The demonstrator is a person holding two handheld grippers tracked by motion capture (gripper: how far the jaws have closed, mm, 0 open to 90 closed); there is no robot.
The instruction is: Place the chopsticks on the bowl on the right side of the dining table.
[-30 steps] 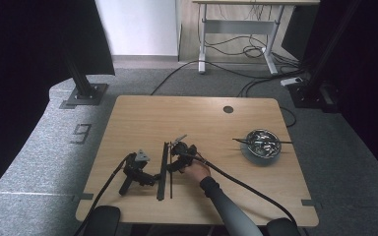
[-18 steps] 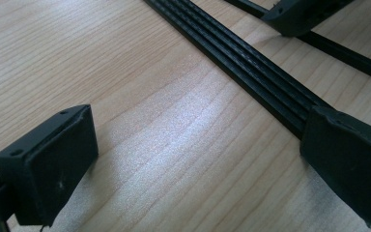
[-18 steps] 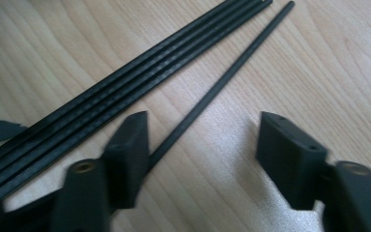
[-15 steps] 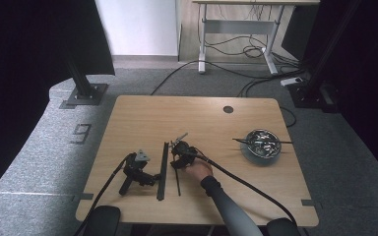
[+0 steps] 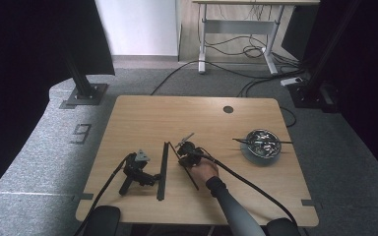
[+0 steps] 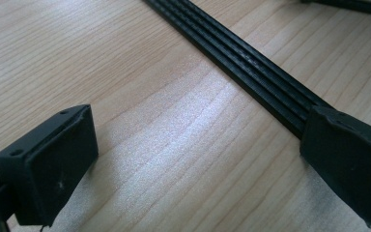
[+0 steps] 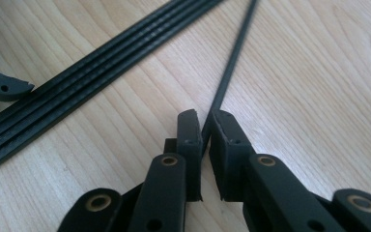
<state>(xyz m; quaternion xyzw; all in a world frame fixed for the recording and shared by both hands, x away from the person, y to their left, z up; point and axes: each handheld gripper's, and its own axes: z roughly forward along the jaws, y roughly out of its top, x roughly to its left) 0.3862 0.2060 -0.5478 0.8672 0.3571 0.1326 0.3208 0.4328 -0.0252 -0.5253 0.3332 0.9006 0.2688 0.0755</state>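
Our right hand [image 5: 205, 170] comes in from the bottom of the high view, with a dark sleeve up our arm. It holds the right gripper [image 7: 206, 126] low over the table, pointing away from us. Its two black jaws have just been closing, and now they sit almost together, pinching a thin black rod [image 7: 232, 63]. Our left gripper [image 6: 198, 150] lies low on the table to the left. Its jaws stand far apart, with nothing between them. We see no hand on it.
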